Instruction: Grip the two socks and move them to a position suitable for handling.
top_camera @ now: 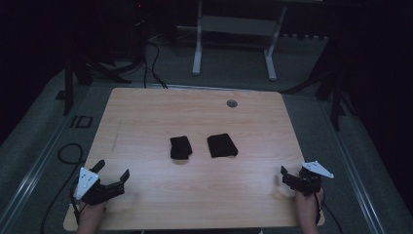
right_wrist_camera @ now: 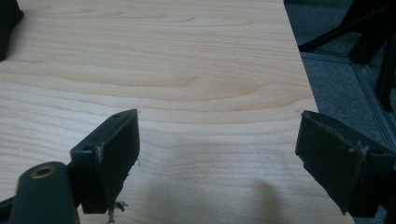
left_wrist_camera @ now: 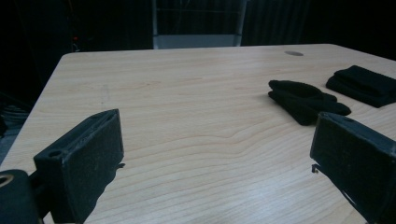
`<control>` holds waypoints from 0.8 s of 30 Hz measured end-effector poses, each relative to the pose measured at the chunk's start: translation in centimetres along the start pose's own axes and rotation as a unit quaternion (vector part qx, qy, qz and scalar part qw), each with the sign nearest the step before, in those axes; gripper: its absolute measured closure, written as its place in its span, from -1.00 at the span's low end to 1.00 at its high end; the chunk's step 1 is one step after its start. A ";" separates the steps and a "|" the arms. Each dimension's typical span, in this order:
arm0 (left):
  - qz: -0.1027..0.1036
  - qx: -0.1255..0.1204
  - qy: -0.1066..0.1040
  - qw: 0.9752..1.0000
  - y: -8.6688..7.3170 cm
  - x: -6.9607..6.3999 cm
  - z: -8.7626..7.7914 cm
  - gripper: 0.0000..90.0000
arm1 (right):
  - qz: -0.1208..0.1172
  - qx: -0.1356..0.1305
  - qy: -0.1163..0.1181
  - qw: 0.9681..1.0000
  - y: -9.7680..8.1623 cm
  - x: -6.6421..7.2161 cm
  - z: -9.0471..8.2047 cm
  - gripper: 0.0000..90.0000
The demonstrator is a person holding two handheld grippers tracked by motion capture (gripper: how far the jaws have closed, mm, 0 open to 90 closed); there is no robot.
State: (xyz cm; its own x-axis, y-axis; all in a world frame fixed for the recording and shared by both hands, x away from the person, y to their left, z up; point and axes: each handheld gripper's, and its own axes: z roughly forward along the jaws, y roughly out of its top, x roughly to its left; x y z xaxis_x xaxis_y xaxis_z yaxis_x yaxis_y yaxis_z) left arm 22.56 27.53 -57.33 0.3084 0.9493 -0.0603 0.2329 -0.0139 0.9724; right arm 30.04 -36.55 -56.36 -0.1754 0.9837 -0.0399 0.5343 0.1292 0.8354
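Two black folded cloths (top_camera: 180, 147) (top_camera: 222, 145) lie mid-desk (top_camera: 146, 112), past both jaws. They look soft, light and floppy; pinch a thick folded edge. Left hand-held gripper (top_camera: 113, 176) and right hand-held gripper (top_camera: 288, 175) gape wide, empty.
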 end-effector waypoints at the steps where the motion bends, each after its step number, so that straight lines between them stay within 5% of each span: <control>1: 0.000 0.000 0.000 1.000 0.0 0.0 0.0 -0.93 | -0.004 0.000 -0.001 1.000 0.0 0.1 0.0 -0.70; 5: -0.002 -0.003 -0.011 1.000 0.1 -0.3 -0.2 -0.93 | -0.021 0.000 -0.004 1.000 0.0 0.3 0.0 -0.71; 11: 0.007 0.001 -0.019 1.000 0.3 -1.0 -0.2 -0.93 | -0.026 -0.004 0.042 0.999 1.0 0.6 -1.0 -0.72; 15: 0.010 0.009 -0.023 1.000 0.3 -1.5 -0.1 -0.93 | -0.038 0.006 0.101 0.994 2.0 1.8 -1.2 -0.72; 21: 0.042 0.020 -0.001 0.999 0.5 -2.3 0.2 -0.93 | -0.061 0.011 0.139 0.988 3.6 4.0 -0.9 -0.72; 24: 0.039 0.030 -0.015 0.999 0.5 -2.7 0.4 -0.93 | -0.068 0.014 0.158 0.985 4.8 5.1 -0.6 -0.71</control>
State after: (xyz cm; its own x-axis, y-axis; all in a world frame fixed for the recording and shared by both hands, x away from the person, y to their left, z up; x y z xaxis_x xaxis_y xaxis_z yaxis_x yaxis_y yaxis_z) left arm 22.17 24.83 -56.79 0.3546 0.9350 0.0084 0.2615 -0.1078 0.9592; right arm 31.22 -31.03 -52.25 -0.4929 0.8697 0.0259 0.5096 0.2644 0.8188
